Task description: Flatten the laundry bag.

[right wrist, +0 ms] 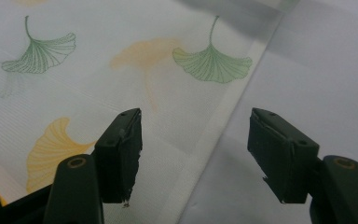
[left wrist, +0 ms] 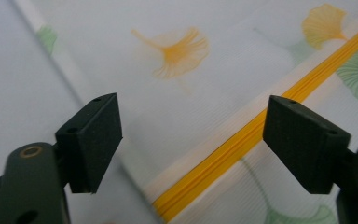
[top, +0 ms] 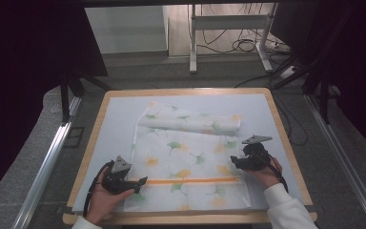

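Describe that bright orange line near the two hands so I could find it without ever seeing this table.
Start at the wooden-edged table and find the white cloth printed with green and yellow leaves. Near its front edge, an orange stripe runs straight across from side to side. It is the cloth's one solid, unbroken line; everything else is scattered leaf shapes.

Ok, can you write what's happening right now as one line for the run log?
left gripper: open, over cloth's left edge by orange stripe | right gripper: open, over right edge | cloth: flat on table, far end folded

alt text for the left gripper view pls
The left gripper, jaws open, hovers over the left edge of a white cloth printed with orange and green ginkgo leaves. An orange stripe on the cloth runs diagonally between the jaws, and the pale blue table surface lies beside the cloth.
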The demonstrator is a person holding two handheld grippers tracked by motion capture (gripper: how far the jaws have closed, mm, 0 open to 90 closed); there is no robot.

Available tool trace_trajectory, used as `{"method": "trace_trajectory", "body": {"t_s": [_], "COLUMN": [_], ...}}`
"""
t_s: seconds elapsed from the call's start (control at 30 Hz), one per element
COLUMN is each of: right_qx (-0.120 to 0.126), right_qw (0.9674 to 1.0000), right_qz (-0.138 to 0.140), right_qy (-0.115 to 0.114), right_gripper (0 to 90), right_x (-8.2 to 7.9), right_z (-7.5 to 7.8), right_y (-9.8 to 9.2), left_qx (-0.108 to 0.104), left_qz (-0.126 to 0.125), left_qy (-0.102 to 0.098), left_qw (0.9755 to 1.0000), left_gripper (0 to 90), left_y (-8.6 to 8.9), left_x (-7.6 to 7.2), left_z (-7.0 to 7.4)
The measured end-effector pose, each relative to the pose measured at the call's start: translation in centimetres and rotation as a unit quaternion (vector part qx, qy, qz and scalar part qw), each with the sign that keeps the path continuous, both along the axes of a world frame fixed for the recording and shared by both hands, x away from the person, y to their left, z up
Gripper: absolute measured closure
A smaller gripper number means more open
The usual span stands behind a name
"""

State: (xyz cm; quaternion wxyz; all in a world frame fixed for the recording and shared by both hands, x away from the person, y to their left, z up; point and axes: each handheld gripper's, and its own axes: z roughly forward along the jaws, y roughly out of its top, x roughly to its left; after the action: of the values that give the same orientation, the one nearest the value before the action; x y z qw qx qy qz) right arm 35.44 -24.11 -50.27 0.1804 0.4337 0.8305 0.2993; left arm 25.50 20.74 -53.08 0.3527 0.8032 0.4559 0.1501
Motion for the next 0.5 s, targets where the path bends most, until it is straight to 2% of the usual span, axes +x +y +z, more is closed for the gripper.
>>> {"method": "trace_trajectory", "body": {"t_s": [0.07, 0.23, 0.43, 0.5], "right_qx": [-0.001, -0.005, -0.014, -0.014], "right_qw": [1.0000, 1.0000, 0.9999, 0.9999], "right_qz": [0.001, 0.002, 0.006, 0.006], "right_qy": [0.000, -0.002, -0.002, -0.003], "right_gripper": [35.2, 35.2, 34.9, 34.9], "right_x": [0.0, 0.1, 0.1, 0.1], "right_z": [0.0, -0.1, -0.3, -0.2], "right_y": [0.0, 0.1, 0.4, 0.4], "left_qx": [-0.003, -0.003, 0.007, 0.018], "left_qz": [0.008, 0.026, 0.031, 0.027], "left_qy": [0.008, 0.006, 0.022, 0.026], "left_qw": [0.9999, 0.9997, 0.9992, 0.9991], "left_gripper": [17.2, 16.3, 19.3, 22.1], "left_y": [0.5, 1.1, 0.7, 0.4], "left_x": [0.0, 0.1, 2.2, 2.6], "left_z": [0.0, 0.0, -0.4, -0.6]}}
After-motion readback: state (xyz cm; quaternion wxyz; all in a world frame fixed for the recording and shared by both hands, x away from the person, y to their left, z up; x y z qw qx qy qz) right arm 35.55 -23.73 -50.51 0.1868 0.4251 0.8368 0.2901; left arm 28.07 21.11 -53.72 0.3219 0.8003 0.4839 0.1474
